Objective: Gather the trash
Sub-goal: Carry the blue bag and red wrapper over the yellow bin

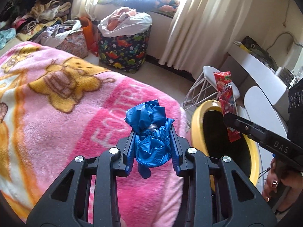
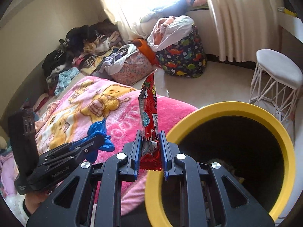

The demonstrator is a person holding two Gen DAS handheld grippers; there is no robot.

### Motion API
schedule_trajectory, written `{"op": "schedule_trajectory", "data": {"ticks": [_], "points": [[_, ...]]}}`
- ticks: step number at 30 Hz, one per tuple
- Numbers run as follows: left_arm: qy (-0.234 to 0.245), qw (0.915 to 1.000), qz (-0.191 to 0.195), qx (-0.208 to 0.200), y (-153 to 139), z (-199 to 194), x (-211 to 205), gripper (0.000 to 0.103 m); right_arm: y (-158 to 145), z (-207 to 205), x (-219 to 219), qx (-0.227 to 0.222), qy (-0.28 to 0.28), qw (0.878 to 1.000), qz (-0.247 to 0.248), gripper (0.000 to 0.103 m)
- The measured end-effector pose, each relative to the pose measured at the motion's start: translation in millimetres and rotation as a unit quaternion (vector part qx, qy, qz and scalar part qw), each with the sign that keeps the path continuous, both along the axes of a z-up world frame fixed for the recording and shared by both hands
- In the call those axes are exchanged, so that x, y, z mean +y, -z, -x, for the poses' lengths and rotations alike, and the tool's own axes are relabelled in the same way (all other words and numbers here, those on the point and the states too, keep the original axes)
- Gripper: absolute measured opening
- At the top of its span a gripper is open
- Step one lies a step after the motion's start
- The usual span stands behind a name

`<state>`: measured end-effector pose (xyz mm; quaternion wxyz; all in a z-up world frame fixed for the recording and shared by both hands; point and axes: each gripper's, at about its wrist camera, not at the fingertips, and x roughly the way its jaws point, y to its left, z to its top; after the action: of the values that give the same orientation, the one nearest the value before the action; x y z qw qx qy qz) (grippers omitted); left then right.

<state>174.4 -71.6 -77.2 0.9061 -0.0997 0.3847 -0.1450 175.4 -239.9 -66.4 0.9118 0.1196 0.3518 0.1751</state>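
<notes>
Two claws, both full: left claw (image 1: 153, 147) squeezes blue plastic bag (image 1: 149, 130) over pink blanket (image 1: 56, 98) edge; right claw (image 2: 150, 151) pinches red snack wrapper (image 2: 148, 106) at yellow bin (image 2: 261, 113) rim. White stool (image 2: 278, 71), dinosaur basket (image 2: 185, 56) behind.

The black right gripper (image 1: 226, 116) bore the raised letters "DAS" on its side, while lettering on the red snack wrapper (image 2: 149, 102) stayed unreadable.

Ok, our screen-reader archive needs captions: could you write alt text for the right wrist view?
The right claw grips a red snack wrapper upright beside the round yellow-rimmed bin. At left, the left claw holds a crumpled blue plastic bag over the pink cartoon-bear blanket.
</notes>
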Motion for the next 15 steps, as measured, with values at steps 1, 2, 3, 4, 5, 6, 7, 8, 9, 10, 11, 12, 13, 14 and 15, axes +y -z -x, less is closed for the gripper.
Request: {"op": "schedule_trajectory", "data": {"ticks": [1,2,3,4,5,6,7,8,9,10,11,12,13,14,15], "points": [[0.002,1.0,0.0,-0.002,-1,1,-3,0.025,0,2,-3,0.0,0.004,1.0,-0.001,0.018],[0.005,1.0,-0.001,-0.004,-3,2,-6,0.025,0,4,-7,-0.001,0.008,1.0,-0.004,0.018],[0.008,0.9999,-0.002,-0.006,-5,3,-10,0.025,0,7,-11,-0.001,0.011,1.0,-0.007,0.018],[0.011,0.9999,-0.003,-0.007,-6,4,-13,0.025,0,9,-14,-0.001,0.014,1.0,-0.009,0.018],[0.014,0.9999,-0.004,-0.009,-7,5,-16,0.025,0,12,-18,-0.002,0.019,1.0,-0.011,0.018],[0.017,0.9998,-0.006,-0.011,-9,6,-20,0.025,0,13,-22,-0.002,0.02,1.0,-0.013,0.018],[0.02,0.9997,-0.007,-0.012,-10,7,-23,0.025,0,15,-26,-0.003,0.025,1.0,-0.015,0.018],[0.022,0.9996,-0.008,-0.013,-11,7,-26,0.025,0,17,-29,-0.003,0.029,0.999,-0.017,0.018],[0.025,0.9995,-0.009,-0.015,-12,8,-29,0.025,0,19,-31,-0.004,0.03,0.999,-0.019,0.018],[0.028,0.9994,-0.011,-0.016,-13,8,-33,0.025,0,20,-35,-0.004,0.033,0.999,-0.02,0.018],[0.031,0.9993,-0.011,-0.017,-14,9,-36,0.025,0,22,-39,-0.005,0.038,0.999,-0.021,0.018],[0.033,0.9992,-0.012,-0.018,-15,10,-39,0.025,-1,23,-41,-0.004,0.039,0.999,-0.023,0.018],[0.035,0.9991,-0.013,-0.019,-15,10,-41,0.025,-1,24,-42,-0.004,0.042,0.999,-0.024,0.018],[0.039,0.9989,-0.015,-0.021,-17,11,-46,0.025,0,26,-46,-0.003,0.046,0.999,-0.025,0.018],[0.041,0.9988,-0.015,-0.022,-17,11,-48,0.025,1,28,-48,-0.002,0.048,0.998,-0.027,0.018]]}}
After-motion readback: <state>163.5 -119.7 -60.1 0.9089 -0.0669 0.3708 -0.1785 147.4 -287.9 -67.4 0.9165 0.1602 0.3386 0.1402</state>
